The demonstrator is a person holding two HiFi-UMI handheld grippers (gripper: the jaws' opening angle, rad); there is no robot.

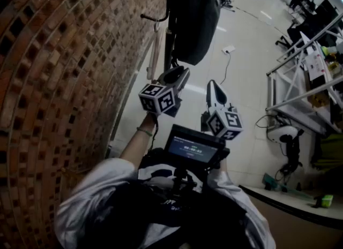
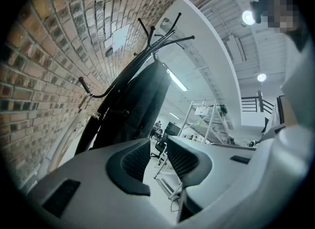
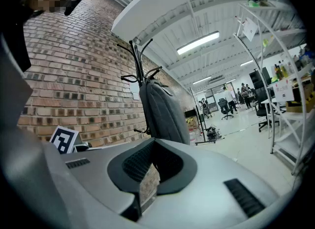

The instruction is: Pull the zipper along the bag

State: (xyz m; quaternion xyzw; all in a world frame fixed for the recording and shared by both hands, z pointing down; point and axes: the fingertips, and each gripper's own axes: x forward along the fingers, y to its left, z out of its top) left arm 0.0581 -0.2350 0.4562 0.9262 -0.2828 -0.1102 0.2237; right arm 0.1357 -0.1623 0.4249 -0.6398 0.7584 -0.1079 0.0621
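Below the head camera, the bag (image 1: 195,17), a dark backpack, hangs from a coat rack (image 1: 170,39) beside the brick wall (image 1: 64,60), ahead of both my grippers and apart from them. My left gripper (image 1: 177,74) and right gripper (image 1: 211,86) are held level, side by side, and neither touches it. A screen unit (image 1: 193,147) sits at my chest and a cable (image 1: 226,68) trails over the floor beyond. In the left gripper view, my jaws stand apart with nothing between them, and the bag hangs ahead under the rack's hooks (image 2: 156,46). In the right gripper view, my jaws are pressed together and empty. The bag is ahead, well apart, with metal shelving (image 3: 290,110) off to the right. Assessment: the fabric looks soft, and the bag is free to swing and fold on its hook. One gripper should brace the cloth beside the track while the other pinches the pull tab. I cannot make out the zipper or its tab in any view. The rack's pole and side hooks crowd the wall side; I judge the approach otherwise unobstructed.
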